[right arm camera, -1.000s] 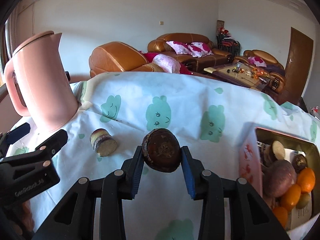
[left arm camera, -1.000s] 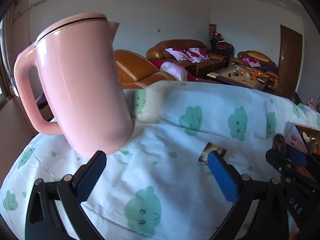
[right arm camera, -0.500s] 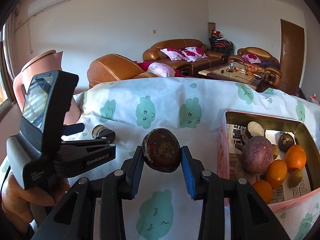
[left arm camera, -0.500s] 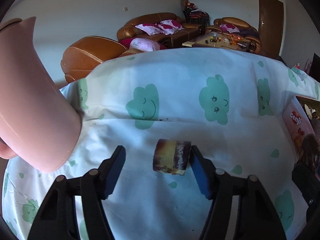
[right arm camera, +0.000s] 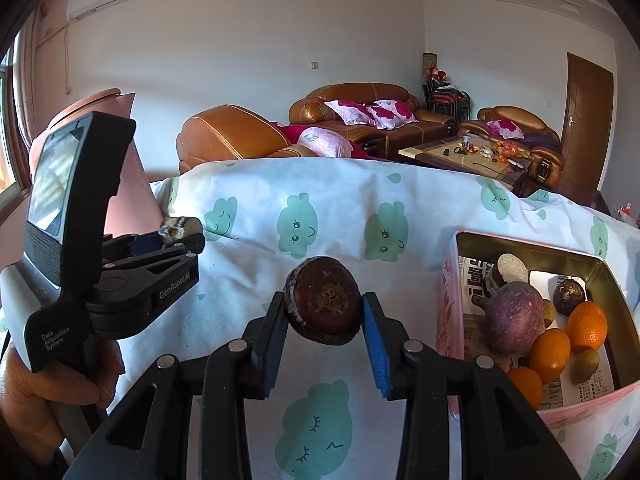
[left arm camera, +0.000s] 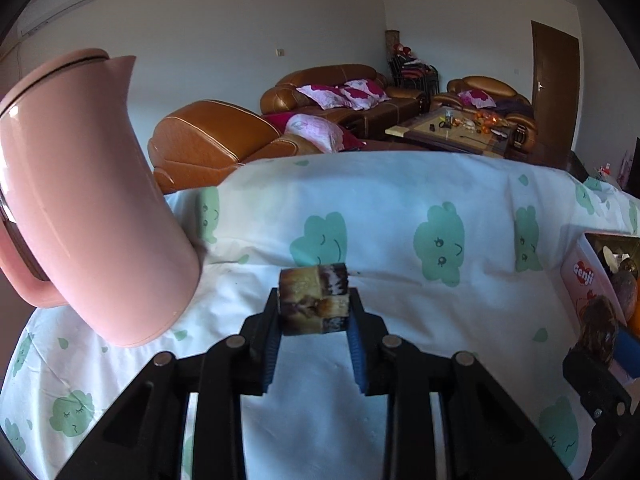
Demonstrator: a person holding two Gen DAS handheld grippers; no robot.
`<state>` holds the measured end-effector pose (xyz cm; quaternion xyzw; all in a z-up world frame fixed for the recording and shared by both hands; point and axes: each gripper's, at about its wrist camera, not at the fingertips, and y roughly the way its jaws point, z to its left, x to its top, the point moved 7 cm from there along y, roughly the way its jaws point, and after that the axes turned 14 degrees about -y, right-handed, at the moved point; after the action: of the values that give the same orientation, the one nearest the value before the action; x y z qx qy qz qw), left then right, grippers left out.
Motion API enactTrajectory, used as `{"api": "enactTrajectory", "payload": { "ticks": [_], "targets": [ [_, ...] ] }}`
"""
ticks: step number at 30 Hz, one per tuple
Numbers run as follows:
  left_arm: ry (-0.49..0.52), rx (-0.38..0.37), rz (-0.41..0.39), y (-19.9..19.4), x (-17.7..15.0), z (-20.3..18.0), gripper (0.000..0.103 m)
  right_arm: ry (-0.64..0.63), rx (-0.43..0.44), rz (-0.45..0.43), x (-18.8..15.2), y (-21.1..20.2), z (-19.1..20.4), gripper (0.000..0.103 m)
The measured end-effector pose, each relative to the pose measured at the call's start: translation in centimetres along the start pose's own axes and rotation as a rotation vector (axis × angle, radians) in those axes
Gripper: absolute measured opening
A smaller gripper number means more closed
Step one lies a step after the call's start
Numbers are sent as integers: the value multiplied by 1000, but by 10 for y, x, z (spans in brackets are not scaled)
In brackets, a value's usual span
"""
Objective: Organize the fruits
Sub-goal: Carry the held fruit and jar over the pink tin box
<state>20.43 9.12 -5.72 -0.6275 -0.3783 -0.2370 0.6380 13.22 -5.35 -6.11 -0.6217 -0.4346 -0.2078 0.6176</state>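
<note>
My left gripper (left arm camera: 314, 312) is shut on a short sugarcane piece (left arm camera: 313, 299), yellow-brown with purple skin, held above the cloth. It also shows in the right wrist view (right arm camera: 178, 227) at the left. My right gripper (right arm camera: 325, 316) is shut on a dark brown round fruit (right arm camera: 325, 306), held above the cloth just left of the pink box (right arm camera: 450, 312). The box holds a purple fruit (right arm camera: 514, 316), oranges (right arm camera: 550, 354), a kiwi (right arm camera: 585, 365) and another cane piece (right arm camera: 510, 270). The held fruit shows at the right edge of the left wrist view (left arm camera: 598, 332).
A pink kettle (left arm camera: 80, 200) stands at the table's left, close to my left gripper. The table is covered with a white cloth with green clouds (left arm camera: 440, 240). Sofas and a coffee table lie beyond the far edge.
My left gripper has closed on the sugarcane piece and lifted it off the cloth. My right gripper has kept hold of the brown fruit, still beside the box.
</note>
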Motion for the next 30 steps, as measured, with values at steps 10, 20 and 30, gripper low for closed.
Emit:
{"api": "enactTrajectory", "payload": {
  "ticks": [10, 20, 30],
  "targets": [
    [-71, 10, -62, -33, -16, 7, 32, -26, -40, -44, 3, -11, 0, 39],
    [-108, 12, -93, -55, -31, 9, 32, -67, -95, -91, 2, -30, 4, 39],
    [-133, 14, -116, -72, -40, 11, 32, -60, -110, -98, -5, -45, 2, 39]
  ]
}}
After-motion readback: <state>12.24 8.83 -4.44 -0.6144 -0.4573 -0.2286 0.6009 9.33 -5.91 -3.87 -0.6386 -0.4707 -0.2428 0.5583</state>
